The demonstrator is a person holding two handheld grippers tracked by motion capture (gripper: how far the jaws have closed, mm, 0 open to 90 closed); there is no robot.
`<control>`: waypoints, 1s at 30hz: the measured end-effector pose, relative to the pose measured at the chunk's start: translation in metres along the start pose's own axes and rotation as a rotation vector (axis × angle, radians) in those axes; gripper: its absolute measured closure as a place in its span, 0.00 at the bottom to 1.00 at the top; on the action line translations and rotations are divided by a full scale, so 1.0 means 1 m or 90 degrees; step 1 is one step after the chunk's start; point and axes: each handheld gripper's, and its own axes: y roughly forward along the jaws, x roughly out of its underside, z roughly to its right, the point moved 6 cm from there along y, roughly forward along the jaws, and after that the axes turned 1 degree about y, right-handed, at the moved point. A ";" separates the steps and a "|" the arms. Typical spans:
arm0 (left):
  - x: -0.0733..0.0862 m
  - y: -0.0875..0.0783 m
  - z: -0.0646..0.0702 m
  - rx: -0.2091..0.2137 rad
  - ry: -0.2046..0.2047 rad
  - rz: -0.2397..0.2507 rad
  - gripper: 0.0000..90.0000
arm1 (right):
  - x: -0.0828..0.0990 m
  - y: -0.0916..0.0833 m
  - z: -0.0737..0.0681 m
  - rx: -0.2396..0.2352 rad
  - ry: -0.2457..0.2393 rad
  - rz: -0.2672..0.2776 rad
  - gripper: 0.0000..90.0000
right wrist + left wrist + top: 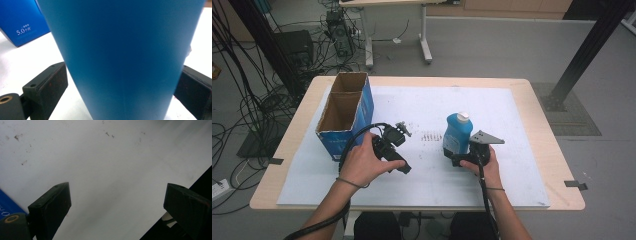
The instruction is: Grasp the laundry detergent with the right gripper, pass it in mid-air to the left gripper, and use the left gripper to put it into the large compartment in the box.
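My right gripper (455, 159) has its fingers (47, 87) set on either side of the blue bottle (457, 132), touching its sides low down. The bottle stands upright on the white sheet (512, 130) covering the counter (542, 115), its white cap (463, 116) on top. My left gripper (117, 205) is spread wide with nothing between the fingers (52, 207), just beside the open blue box (346, 117).

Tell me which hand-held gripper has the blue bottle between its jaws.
The right hand-held gripper: its jaws flank the upright blue bottle. The left hand-held gripper stands open over bare white sheet.
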 end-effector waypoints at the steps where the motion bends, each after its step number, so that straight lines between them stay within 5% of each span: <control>1: 0.000 0.000 0.000 0.000 -0.001 0.001 0.09 | 0.000 0.000 0.000 0.000 0.000 0.000 0.05; 30: 0.001 0.002 -0.001 0.001 -0.001 -0.002 0.09 | 0.000 -0.001 0.000 -0.003 -0.001 0.006 0.05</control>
